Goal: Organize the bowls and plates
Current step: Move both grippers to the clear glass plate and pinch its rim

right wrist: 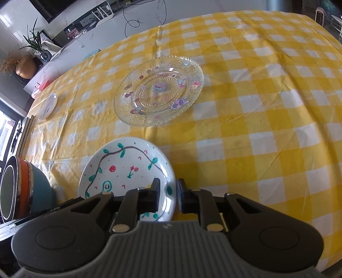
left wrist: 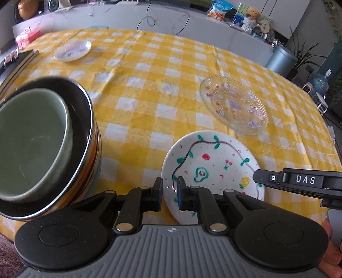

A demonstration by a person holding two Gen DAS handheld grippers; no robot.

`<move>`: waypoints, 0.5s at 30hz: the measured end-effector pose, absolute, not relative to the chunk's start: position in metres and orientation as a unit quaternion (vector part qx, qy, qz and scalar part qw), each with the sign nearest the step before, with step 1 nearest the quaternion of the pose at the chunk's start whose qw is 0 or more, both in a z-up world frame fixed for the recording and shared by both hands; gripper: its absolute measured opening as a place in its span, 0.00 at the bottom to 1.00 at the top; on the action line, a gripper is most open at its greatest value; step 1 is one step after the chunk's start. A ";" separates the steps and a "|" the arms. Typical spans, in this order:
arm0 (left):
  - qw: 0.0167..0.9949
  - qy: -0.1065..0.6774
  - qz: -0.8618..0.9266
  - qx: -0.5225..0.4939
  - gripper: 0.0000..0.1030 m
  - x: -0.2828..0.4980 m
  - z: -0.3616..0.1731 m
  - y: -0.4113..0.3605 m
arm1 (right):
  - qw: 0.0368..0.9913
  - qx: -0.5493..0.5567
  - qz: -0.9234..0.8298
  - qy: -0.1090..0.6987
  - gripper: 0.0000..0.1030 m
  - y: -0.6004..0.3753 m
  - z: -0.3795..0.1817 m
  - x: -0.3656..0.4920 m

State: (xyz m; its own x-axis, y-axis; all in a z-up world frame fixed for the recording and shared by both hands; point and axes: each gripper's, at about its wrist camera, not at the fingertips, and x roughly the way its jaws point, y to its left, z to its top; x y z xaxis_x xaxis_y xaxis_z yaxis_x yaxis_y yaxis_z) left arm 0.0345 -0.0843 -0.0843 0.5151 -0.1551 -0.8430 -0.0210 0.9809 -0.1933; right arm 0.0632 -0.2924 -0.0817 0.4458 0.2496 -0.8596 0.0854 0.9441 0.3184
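Note:
A white painted plate (left wrist: 213,169) lies on the yellow checked tablecloth (left wrist: 149,85). My left gripper (left wrist: 170,193) is shut on its near-left rim. My right gripper (right wrist: 168,195) is shut on its right rim; the plate (right wrist: 126,169) also shows in the right wrist view, and the right gripper's finger (left wrist: 277,178) reaches in from the right in the left wrist view. A clear glass plate (left wrist: 233,104) (right wrist: 158,89) lies beyond. A stack of bowls (left wrist: 42,145) (right wrist: 19,188) with a green bowl on top stands to the left. A small white plate (left wrist: 72,51) (right wrist: 47,106) lies far left.
Dark notebooks (left wrist: 15,64) lie at the table's left edge, with a pink box (left wrist: 26,38) behind. A white counter (left wrist: 149,19) with cables, snack bags and a teddy bear runs behind the table. A grey bin (left wrist: 281,61) stands at the right.

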 end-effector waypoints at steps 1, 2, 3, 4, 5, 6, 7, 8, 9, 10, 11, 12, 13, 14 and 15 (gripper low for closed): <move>0.869 0.484 -0.039 -0.088 0.19 0.034 -0.080 -0.085 | 0.840 0.160 0.050 0.516 0.29 -0.293 -0.079 0.062; 0.873 0.478 -0.040 -0.088 0.21 0.033 -0.076 -0.085 | 0.845 0.161 0.050 0.508 0.31 -0.294 -0.076 0.061; 0.876 0.472 -0.042 -0.089 0.23 0.033 -0.072 -0.085 | 0.851 0.163 0.050 0.497 0.33 -0.296 -0.072 0.060; 0.879 0.465 -0.046 -0.090 0.24 0.034 -0.068 -0.086 | 0.856 0.162 0.046 0.488 0.39 -0.296 -0.069 0.059; 0.883 0.458 -0.046 -0.090 0.25 0.035 -0.064 -0.087 | 0.864 0.155 0.035 0.477 0.44 -0.298 -0.065 0.058; 0.888 0.449 -0.045 -0.088 0.25 0.035 -0.061 -0.089 | 0.872 0.147 0.027 0.466 0.52 -0.298 -0.061 0.057; 0.894 0.438 -0.044 -0.084 0.26 0.035 -0.058 -0.091 | 0.882 0.138 0.021 0.451 0.53 -0.298 -0.056 0.056; 0.900 0.428 -0.042 -0.076 0.28 0.037 -0.054 -0.094 | 0.889 0.127 0.016 0.439 0.55 -0.298 -0.051 0.055; 0.904 0.420 -0.041 -0.069 0.28 0.038 -0.052 -0.097 | 0.895 0.120 0.012 0.429 0.59 -0.297 -0.048 0.055; 0.908 0.412 -0.040 -0.062 0.29 0.040 -0.049 -0.100 | 0.899 0.117 0.012 0.422 0.64 -0.298 -0.046 0.055; 0.913 0.403 -0.037 -0.054 0.29 0.041 -0.047 -0.104 | 0.902 0.120 0.012 0.414 0.65 -0.299 -0.043 0.055; 0.917 0.395 -0.037 -0.048 0.29 0.043 -0.045 -0.106 | 0.905 0.127 0.011 0.407 0.70 -0.301 -0.041 0.055; 0.921 0.386 -0.038 -0.041 0.29 0.045 -0.042 -0.109 | 0.907 0.135 0.010 0.398 0.77 -0.304 -0.039 0.055; 0.924 0.379 -0.038 -0.036 0.31 0.047 -0.040 -0.112 | 0.910 0.144 0.011 0.390 0.80 -0.307 -0.037 0.055; 0.927 0.373 -0.034 -0.032 0.35 0.049 -0.038 -0.114 | 0.911 0.150 0.009 0.384 0.81 -0.309 -0.035 0.057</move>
State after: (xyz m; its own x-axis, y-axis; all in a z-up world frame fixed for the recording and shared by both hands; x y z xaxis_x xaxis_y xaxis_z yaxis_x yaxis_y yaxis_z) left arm 0.0489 -0.1144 -0.0383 0.7200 -0.0862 -0.6886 0.0384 0.9957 -0.0846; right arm 0.0570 -0.3094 -0.0349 0.7048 0.1311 -0.6972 0.1000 0.9546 0.2806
